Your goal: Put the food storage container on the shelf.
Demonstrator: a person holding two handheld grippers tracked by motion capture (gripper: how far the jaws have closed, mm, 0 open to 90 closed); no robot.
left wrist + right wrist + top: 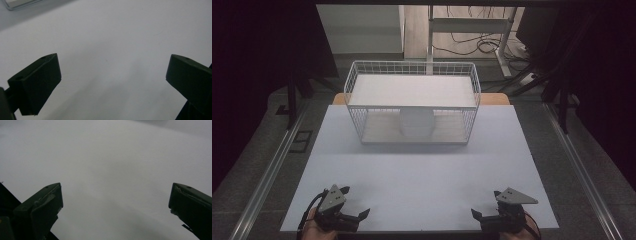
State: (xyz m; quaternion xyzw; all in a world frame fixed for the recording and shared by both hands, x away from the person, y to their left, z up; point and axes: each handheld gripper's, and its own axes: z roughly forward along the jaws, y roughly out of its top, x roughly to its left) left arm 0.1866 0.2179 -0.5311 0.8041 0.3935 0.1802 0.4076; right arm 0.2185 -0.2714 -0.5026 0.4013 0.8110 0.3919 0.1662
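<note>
High view, with the two claw views. A white wire basket (412, 102) with two tiers is seen standing at the far middle of the white worktop (422, 185). On its lower shelf, under the flat upper shelf, a pale rounded container (416, 123) is seen, roughly central and set behind the front mesh; its exact kind cannot be told at this size. The left claw (353, 206) and the right claw (486, 206) are held low at the near edge of the worktop, one at each corner, well apart from the basket and from each other.

Both claws are released: in the left claw view and in the right claw view the black jaws are spread wide, with nothing but bare worktop between them. A corner of a pale object is glimpsed at the top left of the left claw view; what it is cannot be told.

The container is judged light and fairly stiff, with a smooth and possibly slippery wall. It is best taken across its sides near mid-height, through the open front of the lower tier. The basket is judged light and rigid; its wire rim offers a firm hold. A long forward reach is called for before either can be touched.
</note>
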